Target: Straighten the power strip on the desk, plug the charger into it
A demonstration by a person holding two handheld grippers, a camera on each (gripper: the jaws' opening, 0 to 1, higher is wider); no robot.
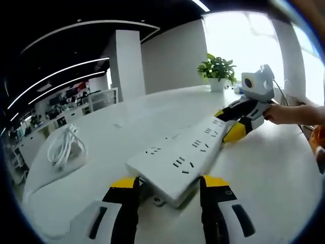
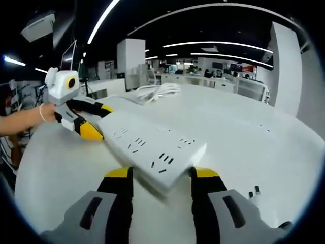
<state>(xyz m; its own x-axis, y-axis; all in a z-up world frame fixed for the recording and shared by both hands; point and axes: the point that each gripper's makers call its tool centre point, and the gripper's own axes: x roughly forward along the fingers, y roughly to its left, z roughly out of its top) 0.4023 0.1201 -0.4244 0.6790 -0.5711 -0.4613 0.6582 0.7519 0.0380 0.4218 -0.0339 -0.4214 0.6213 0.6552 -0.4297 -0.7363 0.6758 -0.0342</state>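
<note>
A long white power strip (image 1: pixel 177 152) stretches between both grippers, slightly above the white desk (image 1: pixel 264 173). Its near end sits between the yellow-tipped jaws of my left gripper (image 1: pixel 170 182), which is shut on it. My right gripper (image 1: pixel 227 123) clamps the far end. In the right gripper view the strip (image 2: pixel 152 145) runs from my right gripper (image 2: pixel 162 172) to the left gripper (image 2: pixel 97 120). A coiled white cable (image 1: pixel 63 145) lies on the desk to one side, also seen as a coil (image 2: pixel 157 91). Two small dark prongs (image 2: pixel 254 192) stick up from something white nearby.
A potted plant (image 1: pixel 217 68) stands at the desk's far end by a bright window. A person's hand (image 1: pixel 284 113) holds the right gripper, and a forearm (image 2: pixel 25 119) holds the left. The desk's rounded edge (image 2: pixel 30 168) curves close by. Office desks and a pillar (image 1: pixel 124 61) fill the background.
</note>
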